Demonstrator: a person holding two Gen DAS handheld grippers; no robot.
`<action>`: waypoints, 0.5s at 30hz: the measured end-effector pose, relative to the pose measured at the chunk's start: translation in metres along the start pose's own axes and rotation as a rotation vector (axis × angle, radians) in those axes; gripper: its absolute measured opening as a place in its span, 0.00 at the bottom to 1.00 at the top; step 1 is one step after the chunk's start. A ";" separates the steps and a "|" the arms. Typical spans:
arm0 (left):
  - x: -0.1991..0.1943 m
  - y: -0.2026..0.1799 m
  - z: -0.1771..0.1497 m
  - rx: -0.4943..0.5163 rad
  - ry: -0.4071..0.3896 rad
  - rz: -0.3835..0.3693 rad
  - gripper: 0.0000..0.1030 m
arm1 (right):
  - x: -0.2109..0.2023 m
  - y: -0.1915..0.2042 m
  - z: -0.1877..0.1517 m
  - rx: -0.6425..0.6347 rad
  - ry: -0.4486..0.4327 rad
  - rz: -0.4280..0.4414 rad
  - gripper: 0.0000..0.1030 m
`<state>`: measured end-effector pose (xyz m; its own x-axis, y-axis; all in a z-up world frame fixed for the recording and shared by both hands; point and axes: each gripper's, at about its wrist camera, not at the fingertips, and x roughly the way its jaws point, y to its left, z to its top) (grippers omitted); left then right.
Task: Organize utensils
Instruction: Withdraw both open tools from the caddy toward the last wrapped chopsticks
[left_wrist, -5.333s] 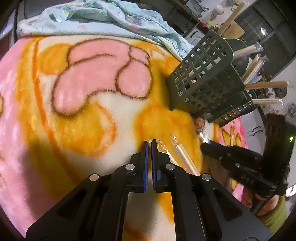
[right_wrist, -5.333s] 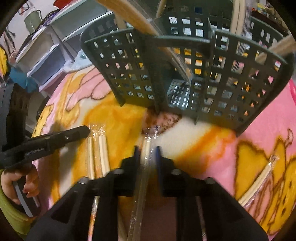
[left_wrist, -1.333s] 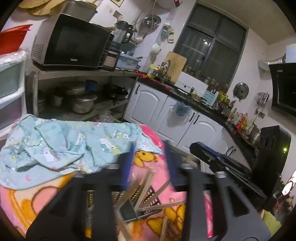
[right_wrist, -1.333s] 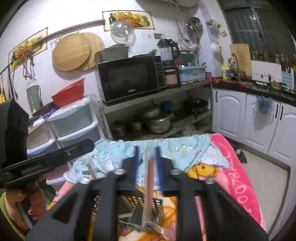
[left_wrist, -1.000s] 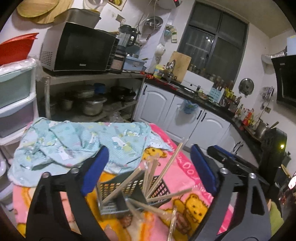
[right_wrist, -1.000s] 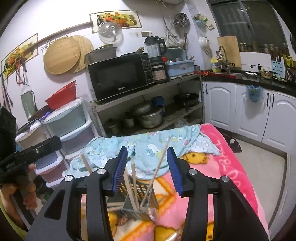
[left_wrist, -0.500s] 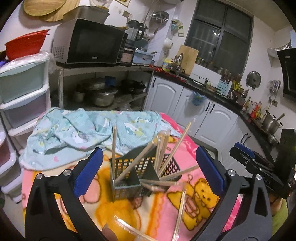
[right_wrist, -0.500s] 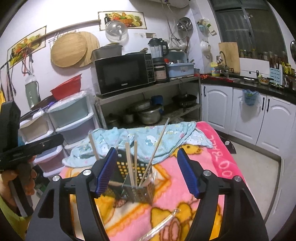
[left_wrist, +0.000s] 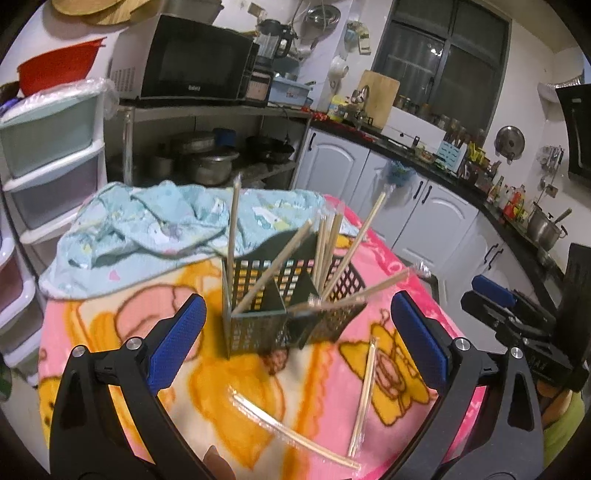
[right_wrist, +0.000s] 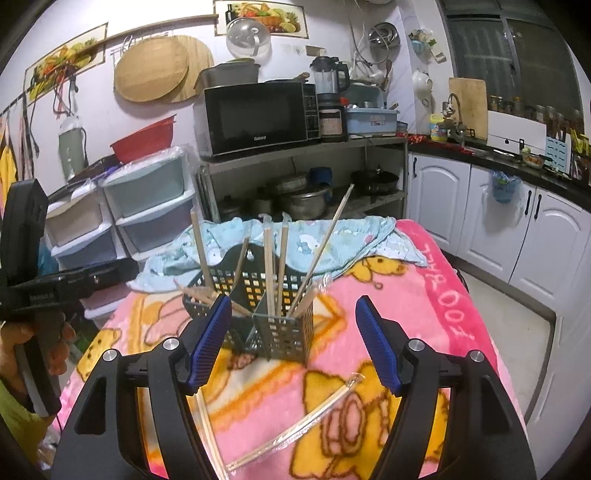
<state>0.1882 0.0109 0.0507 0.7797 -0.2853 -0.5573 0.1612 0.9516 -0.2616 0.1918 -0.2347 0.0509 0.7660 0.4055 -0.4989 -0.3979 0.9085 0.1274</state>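
Wooden chopsticks (right_wrist: 272, 269) stand fanned out in a dark perforated utensil basket (right_wrist: 258, 325), which sits near the middle of a pink and yellow cartoon blanket (right_wrist: 424, 295) spread over the bench. In the right wrist view the basket is at 12 o'clock from the right gripper (right_wrist: 293, 341), with one wrapped chopstick pair (right_wrist: 306, 424) lying loose at 6 o'clock from the basket and another sliver (right_wrist: 208, 424) at 7 o'clock. In the left wrist view two wrapped pairs lie on the blanket: one (left_wrist: 364, 387) at 5 o'clock from the basket, one (left_wrist: 291, 430) at 6 o'clock.

Both sets of jaws stand apart with nothing between them; the left gripper (left_wrist: 295, 345) is spread very wide, the right less so.

Judging from this, the loose pairs still need collecting. Risks: the thin, slick plastic sleeves lie flat on soft pile, so the jaws may press into the blanket and pinch fabric, or the sleeve may slip out. The basket looks light and its sticks lean outward, so a careless pass could knock them or tip it. A light blue cloth (right_wrist: 332, 243) lies behind at 12 o'clock.
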 end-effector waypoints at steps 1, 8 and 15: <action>0.001 0.000 -0.004 0.001 0.007 0.003 0.90 | 0.001 0.001 -0.001 -0.002 0.004 0.002 0.65; 0.007 0.003 -0.027 0.000 0.037 0.030 0.90 | 0.012 0.006 -0.018 -0.018 0.055 -0.001 0.65; 0.015 0.011 -0.044 -0.014 0.070 0.040 0.90 | 0.028 0.010 -0.040 -0.029 0.131 0.004 0.65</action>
<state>0.1751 0.0117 0.0049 0.7413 -0.2544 -0.6211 0.1216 0.9610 -0.2484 0.1887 -0.2187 0.0037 0.6929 0.3906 -0.6060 -0.4165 0.9030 0.1058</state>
